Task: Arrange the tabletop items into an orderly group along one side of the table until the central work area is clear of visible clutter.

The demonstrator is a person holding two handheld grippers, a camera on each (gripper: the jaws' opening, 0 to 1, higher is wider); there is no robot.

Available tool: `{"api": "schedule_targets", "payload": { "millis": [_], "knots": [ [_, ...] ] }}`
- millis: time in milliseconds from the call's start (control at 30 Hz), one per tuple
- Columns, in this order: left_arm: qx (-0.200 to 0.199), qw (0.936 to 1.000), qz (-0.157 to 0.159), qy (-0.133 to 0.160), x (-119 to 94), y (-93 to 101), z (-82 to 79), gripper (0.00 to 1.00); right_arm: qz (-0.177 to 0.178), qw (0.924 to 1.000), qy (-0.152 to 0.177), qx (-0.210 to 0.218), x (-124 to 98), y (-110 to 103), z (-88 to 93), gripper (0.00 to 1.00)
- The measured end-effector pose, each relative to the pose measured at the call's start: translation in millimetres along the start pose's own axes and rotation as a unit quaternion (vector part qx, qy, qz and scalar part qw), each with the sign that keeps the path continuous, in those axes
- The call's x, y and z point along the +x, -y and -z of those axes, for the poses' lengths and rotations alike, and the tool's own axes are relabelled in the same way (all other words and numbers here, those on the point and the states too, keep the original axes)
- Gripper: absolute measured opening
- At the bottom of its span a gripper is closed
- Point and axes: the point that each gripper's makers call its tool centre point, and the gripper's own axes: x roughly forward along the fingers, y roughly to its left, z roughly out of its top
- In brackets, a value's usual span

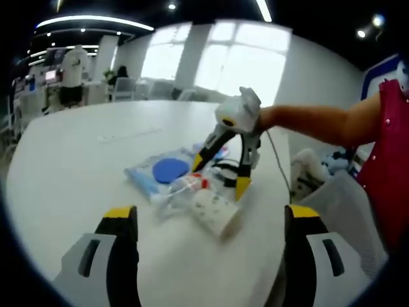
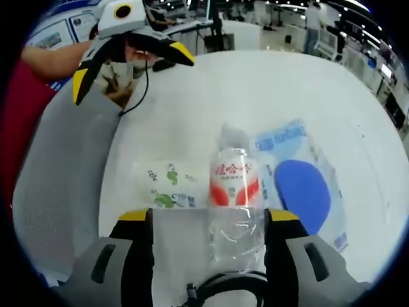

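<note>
A clear water bottle [image 2: 235, 204] with a red label lies on the white table [image 2: 255, 83], between the wide-apart jaws of my right gripper [image 2: 209, 217]; the right jaw is close to it, the left jaw stands apart. Beside it lie a white tissue pack [image 2: 167, 185] with green prints and a clear bag [image 2: 303, 182] holding a blue disc. In the left gripper view the right gripper [image 1: 220, 176] hangs open over the bottle [image 1: 185, 187], tissue pack [image 1: 214, 211] and bag [image 1: 167, 169]. My left gripper [image 1: 211, 217] is open with nothing in it, short of the pile; it also appears as the left gripper [image 2: 131, 73].
A grey mesh chair [image 2: 57, 179] stands at the table's edge; the same chair [image 1: 335, 198] is beside a person's arm [image 1: 319, 125] in red clothing. A black cable [image 1: 220, 169] lies under the right gripper. Bare table [image 1: 77, 153] stretches to the left.
</note>
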Motion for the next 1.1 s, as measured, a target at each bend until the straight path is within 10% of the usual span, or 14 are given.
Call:
{"api": "schedule_targets", "payload": {
  "millis": [1100],
  "knots": [
    [-0.017,0.9998,-0.012,0.002,-4.4,-15.0,3.8,0.89,0.014,0.9984,-0.053,-0.017,34.7,12.5,-7.8,0.43]
  ]
}}
